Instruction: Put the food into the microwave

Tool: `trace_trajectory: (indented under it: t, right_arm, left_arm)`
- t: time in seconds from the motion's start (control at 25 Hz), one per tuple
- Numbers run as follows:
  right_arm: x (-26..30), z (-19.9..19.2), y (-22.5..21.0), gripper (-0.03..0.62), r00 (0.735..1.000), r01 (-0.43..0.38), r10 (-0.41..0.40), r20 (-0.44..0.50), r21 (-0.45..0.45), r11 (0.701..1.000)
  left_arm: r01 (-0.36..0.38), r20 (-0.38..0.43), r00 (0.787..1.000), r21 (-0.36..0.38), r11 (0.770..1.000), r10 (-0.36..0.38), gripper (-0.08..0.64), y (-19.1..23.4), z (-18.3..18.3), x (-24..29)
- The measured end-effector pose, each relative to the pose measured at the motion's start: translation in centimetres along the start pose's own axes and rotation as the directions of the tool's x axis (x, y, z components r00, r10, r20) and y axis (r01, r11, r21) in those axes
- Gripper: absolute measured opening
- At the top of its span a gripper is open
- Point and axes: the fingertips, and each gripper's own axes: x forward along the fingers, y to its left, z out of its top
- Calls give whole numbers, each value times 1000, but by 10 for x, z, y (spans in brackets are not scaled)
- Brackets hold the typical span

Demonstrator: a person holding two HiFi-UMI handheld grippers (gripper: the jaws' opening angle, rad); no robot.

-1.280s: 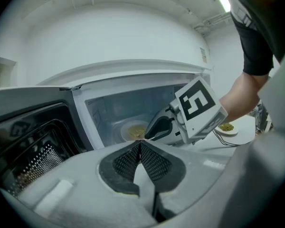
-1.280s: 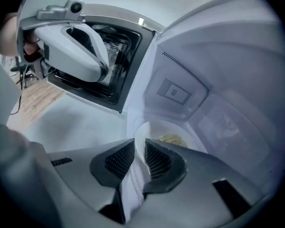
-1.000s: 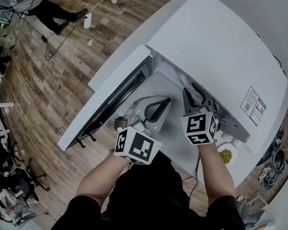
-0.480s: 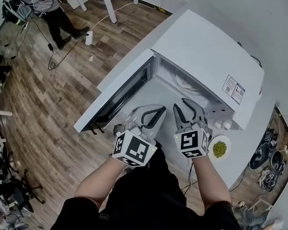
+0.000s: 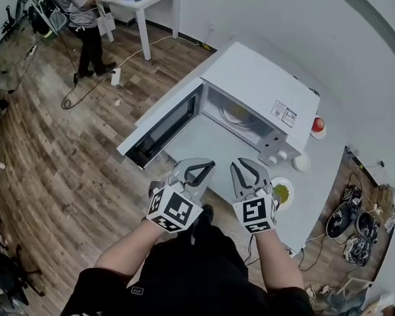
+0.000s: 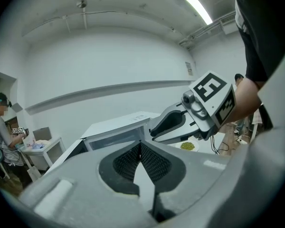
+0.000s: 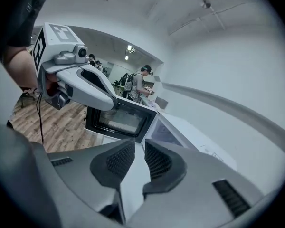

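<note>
- White table [image 5: 319, 176] is seen ahead of and below both claws.
- White microwave [image 5: 263, 91] is set on it, ahead of both claws, cavity exposed.
- Its door [image 5: 163, 125] is swung wide open, ahead-left of the left claw.
- Left claw [image 6: 140, 144] is held in the air, jaws closed tip to tip, nothing gripped.
- Right claw [image 7: 139, 144] is held just beside it; its jaws have just been closing, a narrow gap is left, nothing between them.
- Plate [image 5: 286, 182] with green food [image 5: 281, 193] is found on the table just right of the right claw, outside the microwave.
</note>
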Motion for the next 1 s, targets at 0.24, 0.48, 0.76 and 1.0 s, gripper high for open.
trace_trajectory:
  t: [0.24, 0.48, 0.76, 1.0]
  right_arm:
    - [-64, 0, 13, 71, 999, 13, -15, 37, 54, 998]
    - [-149, -12, 19, 60, 993, 14, -34, 112, 172, 985]
    - [-250, -27, 33, 44, 971, -54, -13, 239, 275, 960]
    - [-331, -55, 52, 30, 948, -174, 27, 316, 448, 877]
  left_arm:
    - [16, 0, 1000, -23, 1000, -16, 8, -37, 16, -27]
    - [52, 18, 999, -79, 996, -50, 6, -94, 41, -40]
    - [54, 51, 997, -116, 992, -49, 8, -176, 81, -57]
    - [135, 113, 988, -243, 961, -110, 8, -249, 101, -72]
